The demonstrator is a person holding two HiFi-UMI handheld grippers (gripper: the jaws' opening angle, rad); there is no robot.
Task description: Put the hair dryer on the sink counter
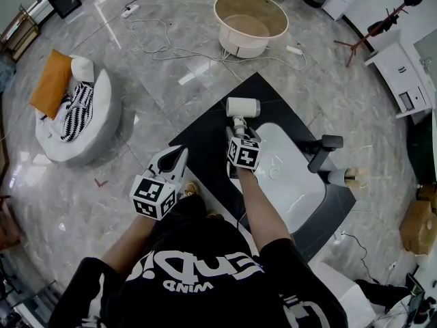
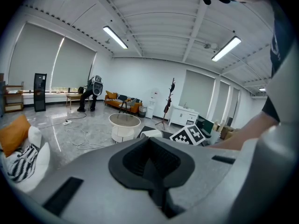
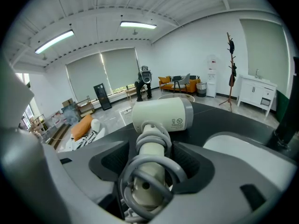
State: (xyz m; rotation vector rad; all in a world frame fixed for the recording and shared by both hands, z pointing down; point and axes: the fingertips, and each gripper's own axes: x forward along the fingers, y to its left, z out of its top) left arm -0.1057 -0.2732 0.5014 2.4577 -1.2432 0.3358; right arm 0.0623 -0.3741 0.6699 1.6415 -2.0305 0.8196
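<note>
The cream hair dryer (image 1: 243,106) lies on the black sink counter (image 1: 205,139) at its far corner, beside the white basin (image 1: 297,183). In the right gripper view its head (image 3: 163,115) points left, and the handle, wrapped in a grey coiled cord, runs back between the jaws. My right gripper (image 1: 239,130) (image 3: 152,171) stands wide around that handle, and its pads do not look pressed on it. My left gripper (image 1: 179,157) hangs off the counter's left edge near my waist. Its jaws (image 2: 156,171) meet with nothing between them.
A black faucet (image 1: 322,152) stands at the basin's right side. On the floor are a round wooden tub (image 1: 250,22), loose white cables (image 1: 164,46), a white beanbag with an orange cushion (image 1: 75,115) and a cardboard box (image 1: 418,227). A coat stand (image 1: 375,26) and white cabinet (image 1: 403,74) stand at the far right.
</note>
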